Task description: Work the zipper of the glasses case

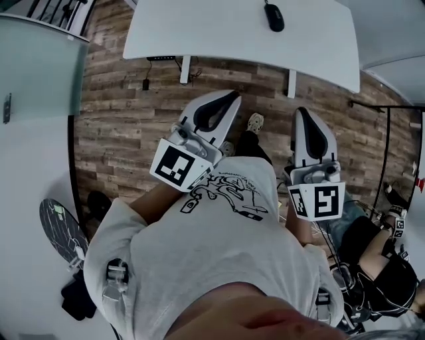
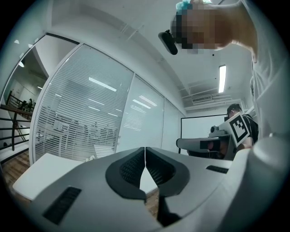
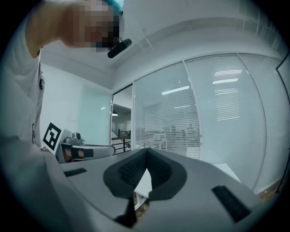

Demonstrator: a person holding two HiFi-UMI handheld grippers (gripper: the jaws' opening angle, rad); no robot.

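The main risk I see is starting blind: I cannot pick out the glasses case with any certainty. The only candidate is a small dark thing (image 1: 273,16) lying on the white surface (image 1: 219,33), toward its far edge, and it is too small for me to tell a zipper or a pull on it. If I reach for it on a guess, I could clamp the wrong object or pinch the shell instead of the pull. With no second grip steadying it, the thing would probably just slide across the surface rather than let the zipper run. Both tools would also have to open before they arrive, or they will only knock it away. My left hand-held gripper (image 1: 228,98) hangs on my side of the surface, over the wooden floor (image 1: 119,119) and well short of the surface's near edge. In the left gripper view its ribbed pads (image 2: 131,167) meet at the tips with nothing between them, so it is closed and empty. My right hand-held gripper (image 1: 302,114) sits just beside it, also short of the surface, and the right gripper view shows its jaws pressed together the same way, holding and touching nothing.
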